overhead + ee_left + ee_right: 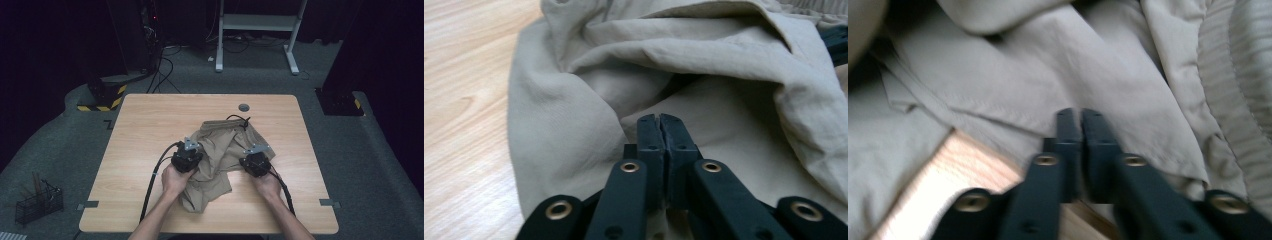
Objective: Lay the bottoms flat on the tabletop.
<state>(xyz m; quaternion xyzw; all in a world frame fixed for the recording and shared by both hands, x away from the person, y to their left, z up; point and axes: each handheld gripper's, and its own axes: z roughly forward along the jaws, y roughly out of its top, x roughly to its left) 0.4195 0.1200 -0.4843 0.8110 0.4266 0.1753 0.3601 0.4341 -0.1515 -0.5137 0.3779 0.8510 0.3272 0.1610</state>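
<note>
— Soft tan cloth, all bumpy and wrinkly. What is it?

— It's a pair of shorts [220, 150]. They lie in a crumpled heap on the middle of the table [145, 130], a bit nearer the person. One end has a stretchy ribbed band with a dark string [240, 120] looped at the far side.

— What does the cloth look like close up?

— Thin and woven, with deep folds and soft puffy ridges. In the left gripper view it piles up in big rounded creases.

— Where are the tongs?

— The left gripper [191, 150] sits on the left side of the heap. Its black jaws are pressed together with nothing between them, and the tips are just over the cloth [574, 125]. The right gripper [254, 159] is at the right edge of the heap. Its jaws are together too, with no cloth in them.

— What are the tongs like?

— Hard, black and blocky, with little brass rings on the arms. Each has a grey three-cornered plate on top and a thick black cable [152, 175] trailing back.

— And the table?

— Smooth pale wood with a streaky grain and rounded corners. A small round grey cap [244, 107] sits near its far edge.
</note>
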